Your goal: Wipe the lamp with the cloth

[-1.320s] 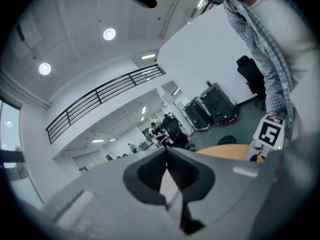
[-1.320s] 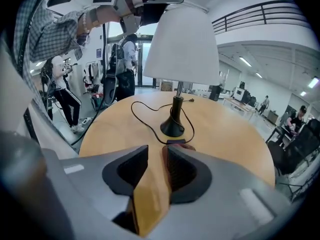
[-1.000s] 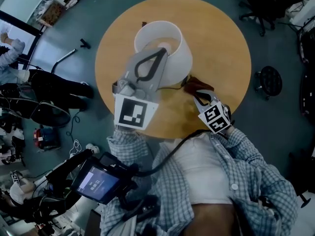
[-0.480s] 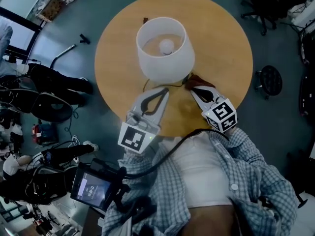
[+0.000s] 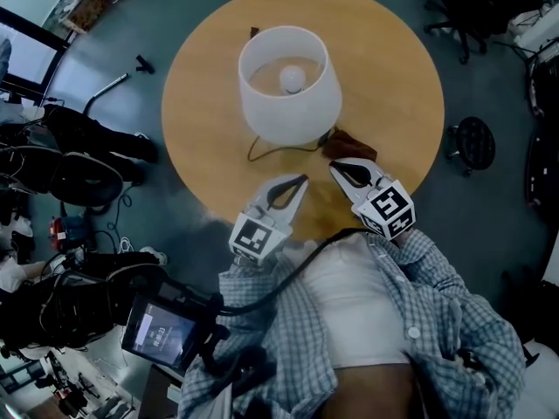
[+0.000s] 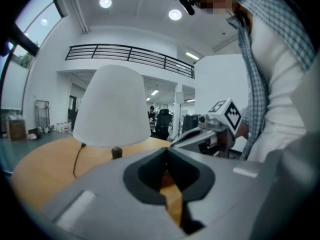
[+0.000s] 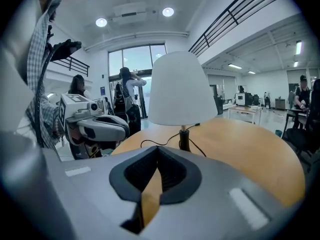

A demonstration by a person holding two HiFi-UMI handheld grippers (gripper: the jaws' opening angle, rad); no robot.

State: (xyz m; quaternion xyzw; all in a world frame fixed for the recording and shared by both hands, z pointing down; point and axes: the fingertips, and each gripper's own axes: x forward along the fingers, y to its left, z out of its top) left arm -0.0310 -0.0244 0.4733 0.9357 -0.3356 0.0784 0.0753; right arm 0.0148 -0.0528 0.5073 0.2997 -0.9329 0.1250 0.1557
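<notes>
**Cloth on table, both grippers empty**

Head view: lamp (image 5: 288, 85) upright mid-table (image 5: 393, 68). Brown cloth (image 5: 351, 140) lies by its base, just beyond my R gripper (image 5: 337, 169). L gripper (image 5: 300, 182) alongside.
Left gripper view: jaws together, nothing btwn.
Right gripper view: same, closed, empty.
Progress: cloth in no grip. Fits pre-pickup or post-wipe; can't tell if lamp is clean.
</notes>
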